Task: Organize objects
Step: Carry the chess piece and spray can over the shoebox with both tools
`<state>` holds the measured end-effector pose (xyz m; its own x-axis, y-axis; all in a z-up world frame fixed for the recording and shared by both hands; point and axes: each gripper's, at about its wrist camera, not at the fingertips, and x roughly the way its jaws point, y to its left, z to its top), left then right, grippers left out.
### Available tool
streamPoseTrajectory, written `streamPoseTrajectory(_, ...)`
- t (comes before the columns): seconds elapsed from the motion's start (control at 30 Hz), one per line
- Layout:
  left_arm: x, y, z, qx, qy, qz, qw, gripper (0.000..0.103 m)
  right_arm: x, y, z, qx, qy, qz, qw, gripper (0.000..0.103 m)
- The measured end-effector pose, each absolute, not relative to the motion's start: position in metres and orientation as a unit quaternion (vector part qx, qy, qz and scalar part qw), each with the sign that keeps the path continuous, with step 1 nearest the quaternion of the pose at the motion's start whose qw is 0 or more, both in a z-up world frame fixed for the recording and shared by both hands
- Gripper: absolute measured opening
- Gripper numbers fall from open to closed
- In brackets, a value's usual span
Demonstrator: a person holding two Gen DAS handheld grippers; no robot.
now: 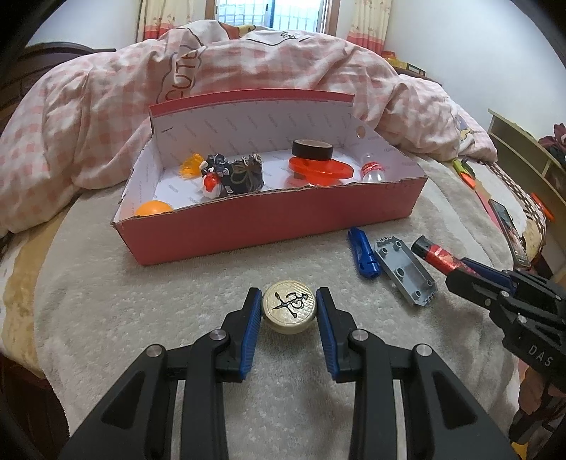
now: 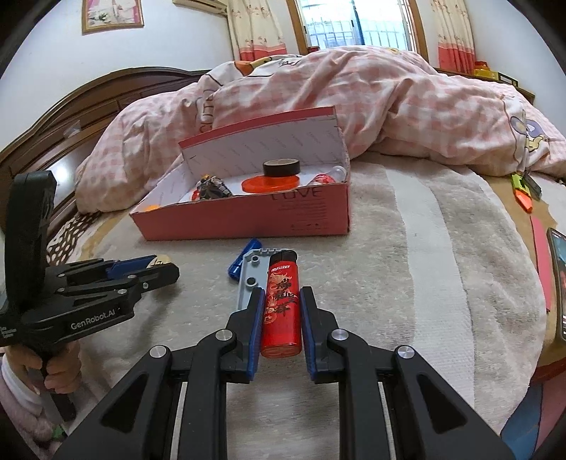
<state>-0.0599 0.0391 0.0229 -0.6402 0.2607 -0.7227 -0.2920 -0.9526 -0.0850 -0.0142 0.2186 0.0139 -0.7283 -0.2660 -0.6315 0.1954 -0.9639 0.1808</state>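
A bed covered by a pale fleece blanket [image 1: 177,283] fills the room, with a pink checked quilt [image 1: 106,106] heaped beyond, curtained window [image 2: 353,24] and dark wooden headboard [image 2: 88,102] behind. The left gripper [image 1: 289,308] clamps a round wooden chess piece [image 1: 289,307] between its blue pads. The right gripper [image 2: 282,311] holds a red lighter [image 2: 282,308] lengthwise. Ahead of both sits the open red box [image 1: 269,226]; a blue part [image 1: 362,254] and grey brick [image 1: 406,270] lie just left of the right gripper's tips.
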Motion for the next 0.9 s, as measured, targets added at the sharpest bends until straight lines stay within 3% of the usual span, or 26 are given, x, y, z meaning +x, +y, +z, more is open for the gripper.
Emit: streamPoseTrajectory(0.9,-0.077,0.029,0.066,-0.347,0.010,0.926,0.151,0.030,-0.025,0.195,0.044,0.313,-0.051,-0.933,0.168,0.021)
